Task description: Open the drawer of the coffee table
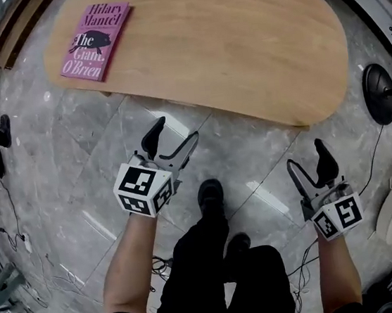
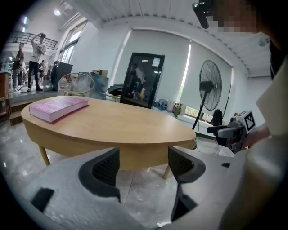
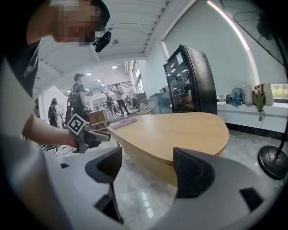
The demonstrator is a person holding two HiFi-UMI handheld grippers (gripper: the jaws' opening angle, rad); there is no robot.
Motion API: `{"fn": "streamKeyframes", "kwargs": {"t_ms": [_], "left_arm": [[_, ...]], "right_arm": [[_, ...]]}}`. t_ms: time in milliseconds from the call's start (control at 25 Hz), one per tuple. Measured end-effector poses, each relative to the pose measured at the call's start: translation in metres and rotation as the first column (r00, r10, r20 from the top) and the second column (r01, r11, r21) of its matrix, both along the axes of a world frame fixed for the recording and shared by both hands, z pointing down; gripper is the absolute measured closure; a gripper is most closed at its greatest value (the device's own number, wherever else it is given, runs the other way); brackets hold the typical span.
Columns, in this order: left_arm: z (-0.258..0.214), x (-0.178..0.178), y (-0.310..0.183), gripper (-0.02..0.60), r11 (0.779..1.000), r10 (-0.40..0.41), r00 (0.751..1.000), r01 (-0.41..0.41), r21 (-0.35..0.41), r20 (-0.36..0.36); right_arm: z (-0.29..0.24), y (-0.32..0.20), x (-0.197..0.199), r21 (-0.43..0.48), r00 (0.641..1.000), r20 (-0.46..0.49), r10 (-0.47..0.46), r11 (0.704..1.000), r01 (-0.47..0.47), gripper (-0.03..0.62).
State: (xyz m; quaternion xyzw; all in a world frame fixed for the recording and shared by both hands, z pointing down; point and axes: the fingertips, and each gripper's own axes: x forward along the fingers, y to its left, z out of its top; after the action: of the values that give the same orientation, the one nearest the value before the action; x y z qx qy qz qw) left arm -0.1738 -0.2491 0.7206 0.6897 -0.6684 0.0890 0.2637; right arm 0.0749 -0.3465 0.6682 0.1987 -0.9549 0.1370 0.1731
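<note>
This looks like a large open hall used as a studio or lab, not a lived-in room. The polished grey marble-tile floor (image 1: 75,153) has loose black cables (image 1: 13,224) trailing at 8 o'clock from the person. Ahead stands an oval light-wood coffee table (image 1: 239,48) bearing a pink paperback book (image 1: 95,42). A black pedestal fan (image 2: 209,92) stands at 2 o'clock, with a tall black glass-door cabinet (image 2: 143,81) and white roller blinds (image 2: 175,67) at 12. Standing onlookers (image 2: 37,58) gather under a railed mezzanine (image 2: 27,38) at 10 o'clock.
</note>
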Motion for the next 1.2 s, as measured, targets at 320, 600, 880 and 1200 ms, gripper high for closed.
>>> {"fn": "streamKeyframes", "kwargs": {"t_ms": [320, 600, 880, 1200], "left_arm": [[0.060, -0.034, -0.009, 0.244, 0.996, -0.064, 0.998, 0.062, 0.070, 0.024], [0.089, -0.052, -0.011, 0.244, 0.991, -0.064, 0.995, 0.055, 0.118, 0.072], [0.101, -0.060, -0.021, 0.258, 0.992, 0.007, 0.992, -0.024, 0.128, 0.127], [0.104, -0.059, -0.038, 0.258, 0.985, 0.049, 0.989, -0.071, 0.154, 0.140]], "right_arm": [[0.062, -0.021, 0.024, 0.054, 0.997, 0.009, 0.073, 0.996, -0.074, 0.253], [0.102, -0.034, 0.038, 0.108, 0.994, 0.003, 0.111, 0.988, -0.111, 0.246], [0.119, -0.040, 0.039, 0.127, 0.992, 0.040, 0.119, 0.984, -0.123, 0.244], [0.127, -0.042, 0.030, 0.117, 0.997, 0.048, 0.057, 0.991, -0.063, 0.261]]}}
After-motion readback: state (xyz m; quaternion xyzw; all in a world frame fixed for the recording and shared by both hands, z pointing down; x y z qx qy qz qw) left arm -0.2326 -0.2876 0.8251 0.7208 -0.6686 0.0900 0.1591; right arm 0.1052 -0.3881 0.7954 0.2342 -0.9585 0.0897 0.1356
